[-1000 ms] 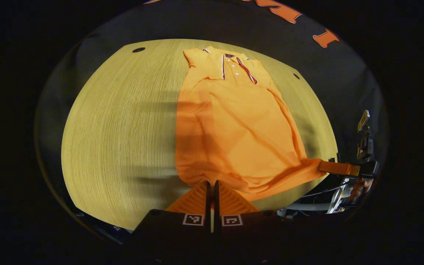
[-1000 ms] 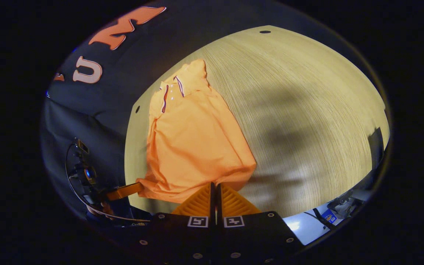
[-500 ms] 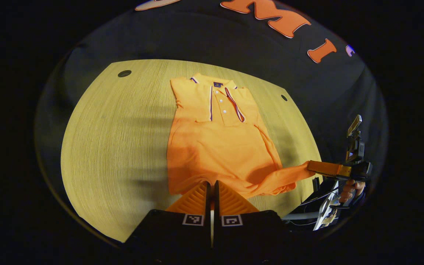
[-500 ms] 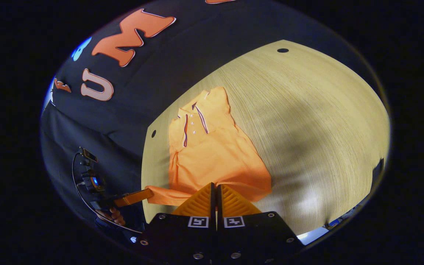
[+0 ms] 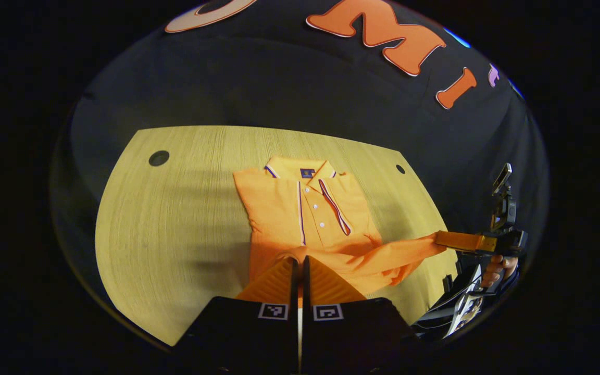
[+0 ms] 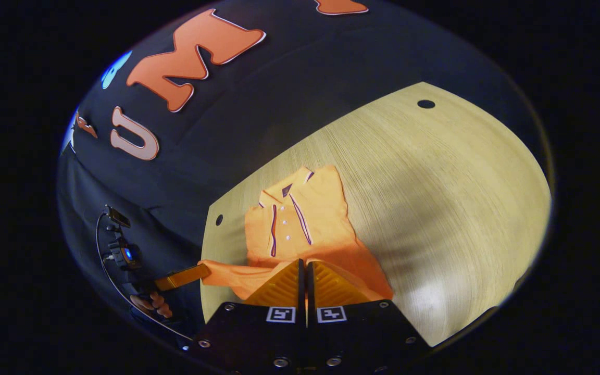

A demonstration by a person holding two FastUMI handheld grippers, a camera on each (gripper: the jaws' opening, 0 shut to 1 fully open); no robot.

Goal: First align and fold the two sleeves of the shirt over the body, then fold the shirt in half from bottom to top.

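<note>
Wood table [image 5: 175, 219]; orange shirt [image 5: 300, 208], label unreadable; left gripper [image 5: 299, 260], right gripper [image 6: 303, 264] jaws clamped on hem.

The shirt [image 5: 300, 208] was soft matt cloth with a fine knit texture, creasing where lifted. The worktop [image 5: 175, 208] looked like pale wood laminate, finely grained, with a slight sheen. The booth wall [image 5: 279, 88] was matt cloth.
</note>
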